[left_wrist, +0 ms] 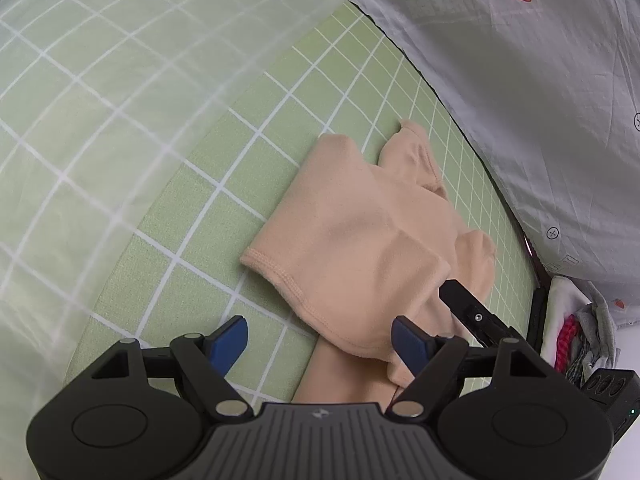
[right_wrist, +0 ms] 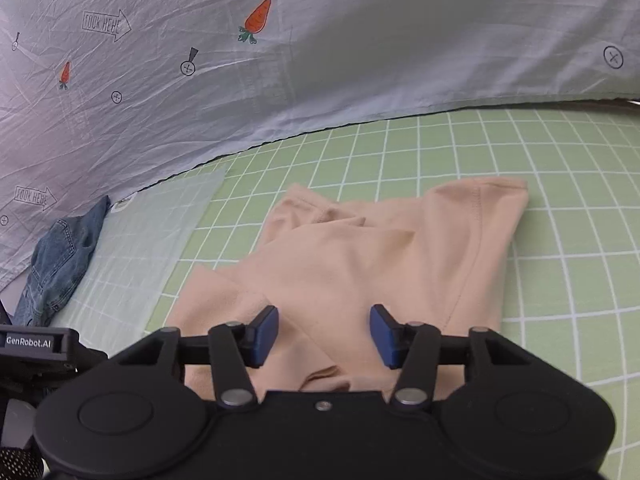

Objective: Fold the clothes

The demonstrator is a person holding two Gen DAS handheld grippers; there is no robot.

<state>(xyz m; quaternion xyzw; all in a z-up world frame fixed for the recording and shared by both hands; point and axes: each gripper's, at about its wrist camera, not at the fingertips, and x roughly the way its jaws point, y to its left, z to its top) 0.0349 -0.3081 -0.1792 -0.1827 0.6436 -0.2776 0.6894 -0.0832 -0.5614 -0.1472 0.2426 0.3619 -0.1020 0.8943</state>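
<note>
The peach garment [right_wrist: 360, 264] lies partly folded on the green checked counter [right_wrist: 560, 240], and with both the left gripper [left_wrist: 320, 340] and right gripper [right_wrist: 324, 334] fingers wide and empty, each should pinch an edge layer before folding evenly.

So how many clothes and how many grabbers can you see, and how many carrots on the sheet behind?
Peach garment: 1
Denim garment: 1
Grippers: 2, the left gripper and the right gripper, both open
Carrots on the sheet, right wrist view: 2, one at and one at
Total: 6
A heap of other fabric at the edge is too jumbled to count.
</note>
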